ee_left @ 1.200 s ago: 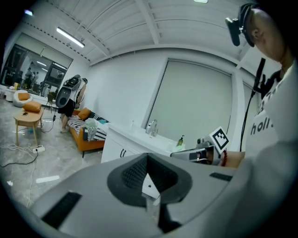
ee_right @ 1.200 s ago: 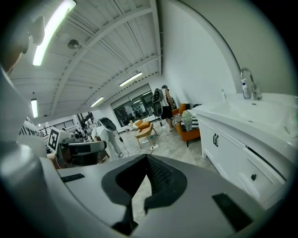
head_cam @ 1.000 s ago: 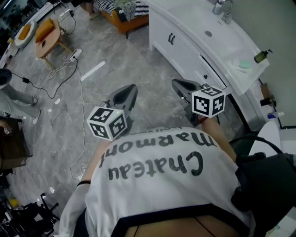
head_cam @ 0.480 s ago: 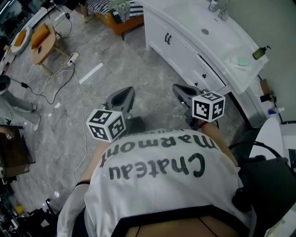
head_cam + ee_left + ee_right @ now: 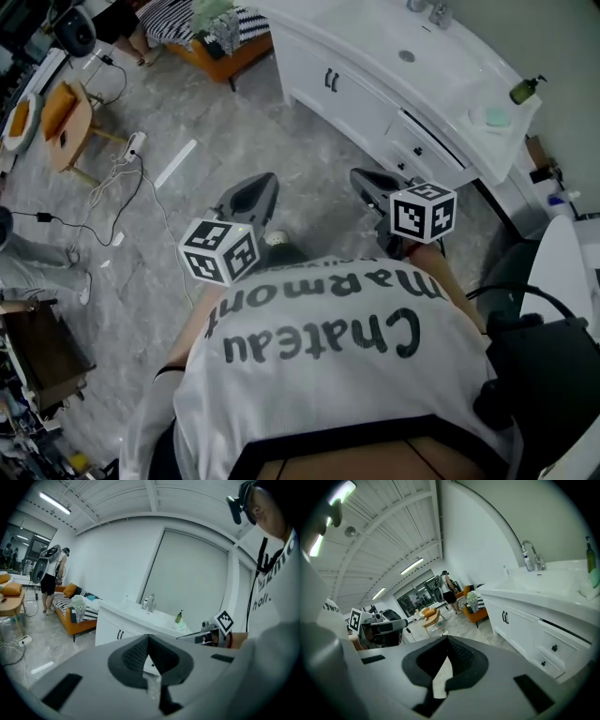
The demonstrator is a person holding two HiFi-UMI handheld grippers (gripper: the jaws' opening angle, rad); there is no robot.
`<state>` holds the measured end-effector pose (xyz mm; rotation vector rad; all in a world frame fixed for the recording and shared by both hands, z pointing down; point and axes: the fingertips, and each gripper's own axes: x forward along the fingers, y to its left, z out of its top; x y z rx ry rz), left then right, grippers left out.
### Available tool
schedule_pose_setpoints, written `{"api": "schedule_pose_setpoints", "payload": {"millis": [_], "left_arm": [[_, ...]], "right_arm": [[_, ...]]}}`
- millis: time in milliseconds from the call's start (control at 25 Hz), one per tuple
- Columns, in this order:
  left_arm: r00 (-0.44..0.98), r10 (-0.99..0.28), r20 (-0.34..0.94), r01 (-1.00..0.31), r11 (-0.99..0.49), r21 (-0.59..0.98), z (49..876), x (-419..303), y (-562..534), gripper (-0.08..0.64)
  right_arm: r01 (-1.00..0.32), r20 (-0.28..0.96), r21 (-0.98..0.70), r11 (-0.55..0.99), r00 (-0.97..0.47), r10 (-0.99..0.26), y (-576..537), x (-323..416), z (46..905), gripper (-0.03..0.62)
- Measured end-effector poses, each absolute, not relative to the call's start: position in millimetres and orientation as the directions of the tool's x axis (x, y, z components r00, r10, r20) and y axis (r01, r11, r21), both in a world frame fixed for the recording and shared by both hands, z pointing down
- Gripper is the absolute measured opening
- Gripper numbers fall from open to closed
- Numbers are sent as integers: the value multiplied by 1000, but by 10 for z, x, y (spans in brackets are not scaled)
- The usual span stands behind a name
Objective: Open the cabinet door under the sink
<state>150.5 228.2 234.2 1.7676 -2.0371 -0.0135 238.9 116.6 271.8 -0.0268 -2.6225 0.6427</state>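
- My L gripper (image 5: 262, 184), grey plastic: jaws closed, nothing between.
- My R gripper (image 5: 367, 180), same: jaws closed, empty.
- Both are carried ahead of my chest, aimed at the unit; prob. mid-approach, nothing to hold yet.
- White cabinet door w/ two dark handles (image 5: 330, 81): under the white sink (image 5: 398, 42), shut, well apart from both.
- Obscured: my hands, behind the marker cubes (image 5: 218, 249); the chrome tap (image 5: 436, 11), cut off at the top of the head view.

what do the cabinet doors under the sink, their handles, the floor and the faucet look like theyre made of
Cabinet doors: likely painted or laminated wood board; flat, even white with a soft sheen.
Handles: probably metal with a dark finish; thin black bars.
Floor: polished stone or marble-look tile; grey with pale veining.
Faucet: chromed metal; bright and reflective.
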Motion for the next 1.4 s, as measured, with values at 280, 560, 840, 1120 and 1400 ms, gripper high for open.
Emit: {"api": "schedule_pose_setpoints", "payload": {"millis": [280,560,840,1120,1400], "left_arm": [[-10,-946,323,-947,112,300,2295,868,2036,-2],[48,-944,327,-951,58,305,2320,269,1885,-3],[117,-942,315,-946,-8,325,2341,-191,1844,-2],[191,-934,302,-936,-81,342,2404,-371,1806,-2],[251,-924,289,-921,-136,364,2526,-313,1835,-2]], "right_arm": [[-172,425,-452,875,-904,42,967,1884,2711,5],[-230,425,-438,869,-905,-25,858,1363,2681,5],[-292,413,-435,852,-905,-99,920,1012,2710,5],[-352,433,-420,837,-888,-156,1024,884,2770,5],[-408,471,-399,821,-860,-198,1112,950,2903,5]]}}
